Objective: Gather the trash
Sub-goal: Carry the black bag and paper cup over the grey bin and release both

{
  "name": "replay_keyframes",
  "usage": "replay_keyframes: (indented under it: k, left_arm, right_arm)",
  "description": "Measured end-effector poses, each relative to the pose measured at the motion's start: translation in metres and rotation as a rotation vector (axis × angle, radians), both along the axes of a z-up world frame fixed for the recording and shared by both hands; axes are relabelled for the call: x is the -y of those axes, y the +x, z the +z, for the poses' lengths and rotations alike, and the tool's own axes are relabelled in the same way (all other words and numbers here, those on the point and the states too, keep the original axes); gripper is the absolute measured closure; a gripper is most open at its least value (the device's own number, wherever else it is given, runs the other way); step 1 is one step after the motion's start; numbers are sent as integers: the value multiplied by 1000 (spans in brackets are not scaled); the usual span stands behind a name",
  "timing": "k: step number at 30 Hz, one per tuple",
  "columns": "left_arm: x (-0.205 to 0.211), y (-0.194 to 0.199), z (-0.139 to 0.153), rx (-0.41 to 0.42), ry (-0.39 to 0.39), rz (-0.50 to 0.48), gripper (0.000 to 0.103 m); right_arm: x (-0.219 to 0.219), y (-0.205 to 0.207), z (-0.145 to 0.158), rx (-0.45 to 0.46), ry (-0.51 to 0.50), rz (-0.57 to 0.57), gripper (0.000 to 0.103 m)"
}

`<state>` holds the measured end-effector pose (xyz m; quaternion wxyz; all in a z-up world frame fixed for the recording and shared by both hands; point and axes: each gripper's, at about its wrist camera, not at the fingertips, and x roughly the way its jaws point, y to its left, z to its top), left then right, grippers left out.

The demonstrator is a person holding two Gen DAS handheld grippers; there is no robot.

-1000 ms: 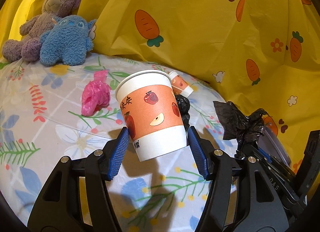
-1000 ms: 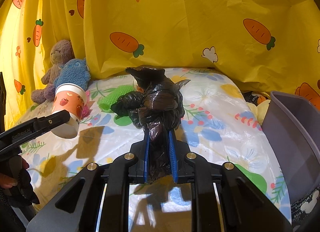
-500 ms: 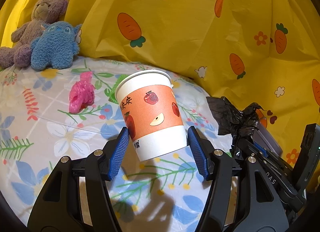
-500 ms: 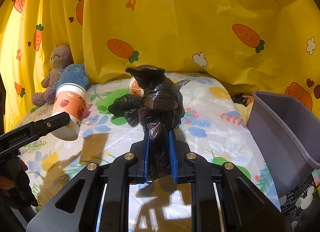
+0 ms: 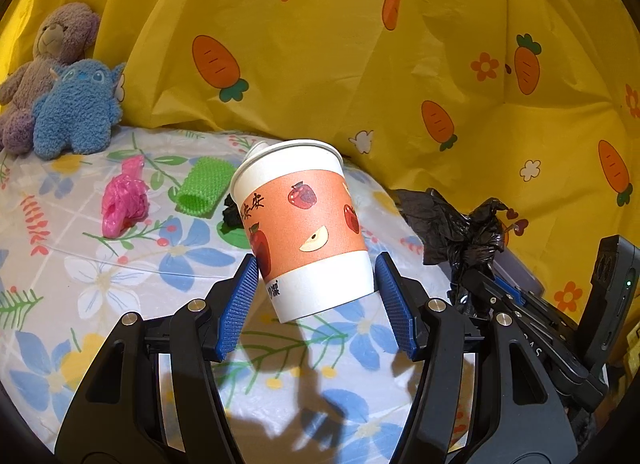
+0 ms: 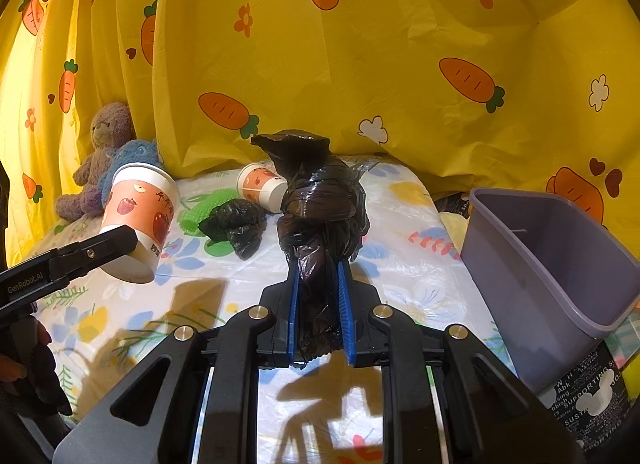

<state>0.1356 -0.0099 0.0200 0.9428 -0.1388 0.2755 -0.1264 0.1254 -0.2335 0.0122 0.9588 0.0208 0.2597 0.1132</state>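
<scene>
Left of the grey bin, above the bed, left hand-held gripper clamped the paper cup, right hand-held gripper pinched the black bag; both had swung nearer the bin, drop-off likely next.

An orange apple-printed paper cup is being held tilted above the bed, while a crumpled black plastic bag is being pinched upright nearby.
</scene>
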Motion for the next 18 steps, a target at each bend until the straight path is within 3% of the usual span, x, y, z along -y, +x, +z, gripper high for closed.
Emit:
replay_keyframes:
  k: [9,18]
  left_arm:
    - [35,5,13,24,-4,-95,44]
    - [111,25,36,37,-16,-267,44]
  right_arm:
    - [30,-3,8,15,17,-56,84]
    - [90,-1,29,58,26,-198,84]
